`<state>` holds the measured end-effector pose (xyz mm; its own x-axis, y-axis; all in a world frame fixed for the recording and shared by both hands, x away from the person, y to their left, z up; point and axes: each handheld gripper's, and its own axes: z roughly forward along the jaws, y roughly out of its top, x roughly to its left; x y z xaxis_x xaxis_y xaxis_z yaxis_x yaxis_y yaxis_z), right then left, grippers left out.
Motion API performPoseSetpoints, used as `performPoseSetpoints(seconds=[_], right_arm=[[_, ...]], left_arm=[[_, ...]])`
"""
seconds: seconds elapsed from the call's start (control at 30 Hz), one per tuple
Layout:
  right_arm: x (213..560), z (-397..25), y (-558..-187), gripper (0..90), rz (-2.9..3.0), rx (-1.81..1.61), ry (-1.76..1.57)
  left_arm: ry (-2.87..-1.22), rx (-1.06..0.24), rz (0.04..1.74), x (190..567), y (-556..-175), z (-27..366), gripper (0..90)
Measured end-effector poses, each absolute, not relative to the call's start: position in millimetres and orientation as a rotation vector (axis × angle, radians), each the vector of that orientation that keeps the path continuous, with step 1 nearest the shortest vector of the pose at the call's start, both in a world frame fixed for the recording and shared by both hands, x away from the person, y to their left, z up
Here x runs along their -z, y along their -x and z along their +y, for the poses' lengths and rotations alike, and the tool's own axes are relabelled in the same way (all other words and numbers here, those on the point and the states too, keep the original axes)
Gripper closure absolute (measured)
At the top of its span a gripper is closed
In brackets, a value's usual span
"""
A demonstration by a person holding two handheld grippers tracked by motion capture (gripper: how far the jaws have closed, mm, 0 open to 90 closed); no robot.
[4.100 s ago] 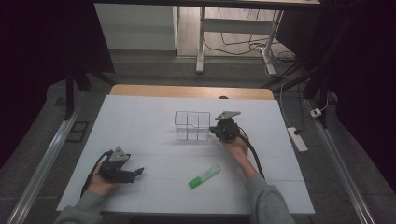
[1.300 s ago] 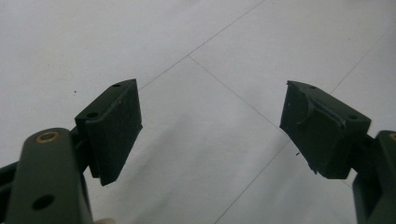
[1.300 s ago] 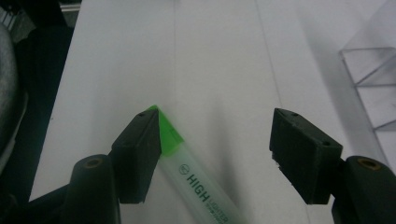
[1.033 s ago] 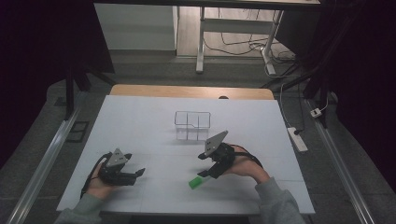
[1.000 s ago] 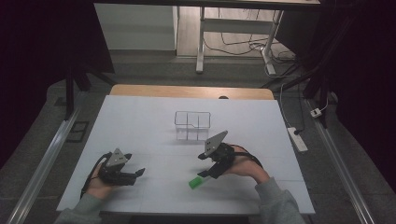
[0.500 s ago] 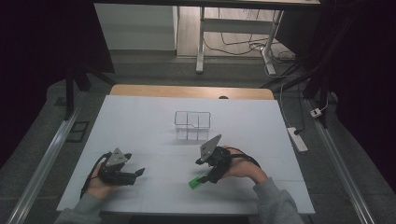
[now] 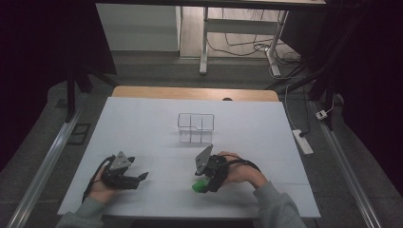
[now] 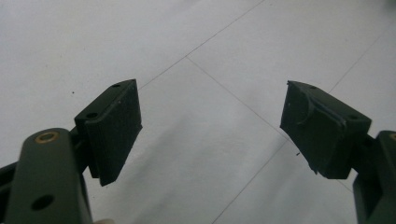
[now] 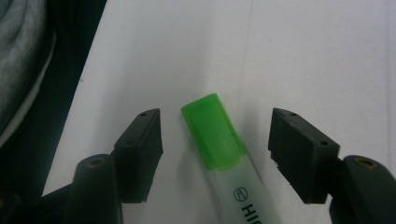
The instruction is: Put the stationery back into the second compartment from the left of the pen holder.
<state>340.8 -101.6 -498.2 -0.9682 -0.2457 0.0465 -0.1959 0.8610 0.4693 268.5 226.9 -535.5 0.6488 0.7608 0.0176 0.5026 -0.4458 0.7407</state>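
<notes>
White tabletop (image 7: 142,128) runs across the high view, and at its near left the left gripper (image 7: 140,177) rests low in the person's left hand (image 7: 102,186); in the left gripper view its jaws stand wide apart over bare white surface crossed by thin seam lines, with nothing between them. Farther back, near the middle of the table, a small clear organiser (image 7: 196,127) with compartments stands upright, well apart from both grippers. Right of centre, near the front edge, the right gripper (image 7: 205,183) tilts down in the right hand (image 7: 240,173) over a highlighter (image 7: 198,186), of which a bright green end shows just beside the gripper's tip. In the right gripper view the highlighter (image 9: 222,154) lies flat on the table between the jaws, which are spread wide and touch it on neither side; it sits somewhat nearer the left jaw. Its cap is translucent bright green, squarish and slightly flared at the end; the barrel below is pale, whitish-green. Black print on the barrel shows a small round logo and the letters "HIG", the rest cut off at the bottom edge. A grey sleeve (image 9: 21,60) shows at the upper left of that view.
</notes>
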Motion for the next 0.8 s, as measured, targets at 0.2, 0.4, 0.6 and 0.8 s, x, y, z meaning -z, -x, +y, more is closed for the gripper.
performPoseSetpoints(seconds=[0.2,0.4,0.6,0.8], right_arm=[[505.2,-98.7,-342.4,45.4,-2.935,0.648,-0.368],[508.0,-98.0,-343.8,57.5,-2.956,0.641,-0.419],[507.2,-97.5,-338.8,67.3,-2.957,0.627,-0.509],[508.4,-101.1,-339.3,67.6,-2.946,0.670,-0.502]], left_arm=[[-2.139,-0.455,0.976,535.6,-268.4,226.0,20.2],[-2.127,-0.451,0.979,534.6,-267.2,226.7,20.2],[-2.131,-0.460,0.977,534.3,-266.5,226.6,20.2],[-2.124,-0.466,0.981,533.8,-265.8,227.1,20.3]])
